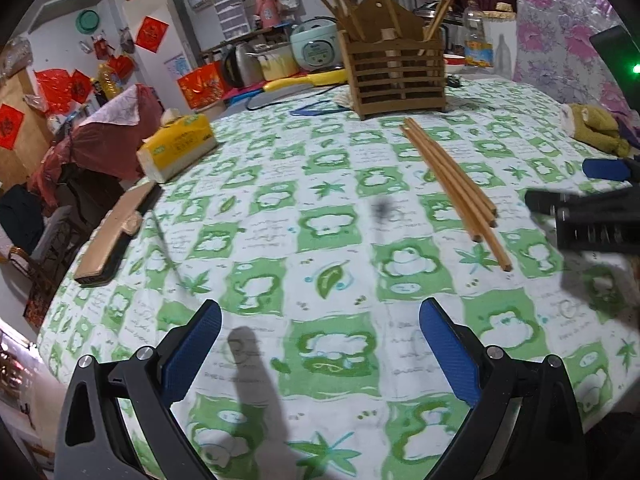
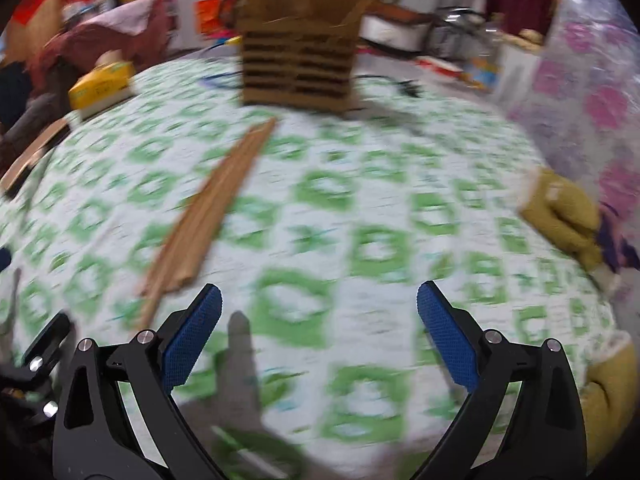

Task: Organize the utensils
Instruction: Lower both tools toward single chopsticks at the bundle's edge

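there, loose wooden chopsticks (image 1: 454,184) flat on the green-checked tablecloth (image 1: 328,240); left gripper (image 1: 320,344) and right gripper (image 2: 319,332) both wide, empty

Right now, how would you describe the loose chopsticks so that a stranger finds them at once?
Find the slatted wooden holder at the far side of the green-patterned tablecloth. Just in front of it, the loose chopsticks lie flat in a bundle on the cloth. Unlike the chopsticks standing in the holder, these lie down.

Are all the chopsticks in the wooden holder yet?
Not yet. Done: some sticks already stand in the holder. In hand: nothing; the left gripper and right gripper are both open and empty. Left: a bunch of chopsticks lies on the tablecloth.
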A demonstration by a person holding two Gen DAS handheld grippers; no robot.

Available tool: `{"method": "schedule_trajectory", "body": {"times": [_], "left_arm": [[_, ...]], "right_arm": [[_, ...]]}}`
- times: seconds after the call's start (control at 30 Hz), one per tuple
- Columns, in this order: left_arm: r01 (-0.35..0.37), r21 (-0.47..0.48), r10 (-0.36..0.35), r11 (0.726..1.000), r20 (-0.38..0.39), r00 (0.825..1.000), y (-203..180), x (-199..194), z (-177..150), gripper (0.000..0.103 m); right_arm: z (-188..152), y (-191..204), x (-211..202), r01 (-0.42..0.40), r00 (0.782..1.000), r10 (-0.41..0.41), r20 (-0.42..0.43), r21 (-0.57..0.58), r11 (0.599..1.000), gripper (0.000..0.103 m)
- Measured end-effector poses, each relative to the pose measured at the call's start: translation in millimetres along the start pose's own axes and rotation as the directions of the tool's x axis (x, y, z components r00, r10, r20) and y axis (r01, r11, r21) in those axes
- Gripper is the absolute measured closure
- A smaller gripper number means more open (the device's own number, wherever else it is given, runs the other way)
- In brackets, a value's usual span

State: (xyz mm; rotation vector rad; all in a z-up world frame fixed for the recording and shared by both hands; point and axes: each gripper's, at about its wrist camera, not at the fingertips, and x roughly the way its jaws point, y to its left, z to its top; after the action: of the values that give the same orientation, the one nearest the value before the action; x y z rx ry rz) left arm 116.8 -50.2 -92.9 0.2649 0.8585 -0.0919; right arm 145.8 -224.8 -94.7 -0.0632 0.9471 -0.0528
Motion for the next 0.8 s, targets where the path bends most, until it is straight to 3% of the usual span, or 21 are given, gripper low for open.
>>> {"method": "schedule_trajectory", "body": {"times": [0.1, 0.23, 0.53, 0.67, 0.73, 0.8], "left_arm": [[0.048, 0.01, -0.048, 0.999, -0.02, 0.999, -5.6, 5.6, 6.8, 0.006], [0.142, 0.019, -0.14, 0.99, -0.099, 0.985, -14.7, 23.7, 27.7, 0.006], [0.25, 0.022, -0.241, 0.968, -0.195, 0.951, -27.4, 53.7, 53.0, 0.006], [0.203, 0.026, -0.194, 0.979, -0.205, 0.959, -22.3, 60.9, 63.1, 0.006], [0.082, 0.021, -0.077, 0.996, -0.171, 0.982, -9.7, 63.1, 66.6, 0.006], [-0.014, 0.016, 0.017, 1.0, -0.159, 0.987, 3.6, 67.4, 65.7, 0.006]], "right_arm": [[-1.4, -8.0, -4.3, -0.113, 0.994, 0.113, 0.013, 0.022, 0.993, 0.009], [-1.4, -10.0, -9.2, -0.117, 0.992, 0.115, 0.047, 0.024, 0.993, 0.009], [-3.6, -40.9, -3.1, -0.21, 0.978, 0.205, 0.043, 0.18, 0.961, 0.009], [-2.9, -33.5, -3.8, -0.206, 0.979, 0.203, 0.038, 0.14, 0.968, 0.009], [-2.6, -25.1, -4.5, -0.199, 0.98, 0.197, 0.03, 0.095, 0.975, 0.009], [-2.3, -12.2, -4.1, -0.187, 0.982, 0.187, 0.017, 0.029, 0.982, 0.009]]}}
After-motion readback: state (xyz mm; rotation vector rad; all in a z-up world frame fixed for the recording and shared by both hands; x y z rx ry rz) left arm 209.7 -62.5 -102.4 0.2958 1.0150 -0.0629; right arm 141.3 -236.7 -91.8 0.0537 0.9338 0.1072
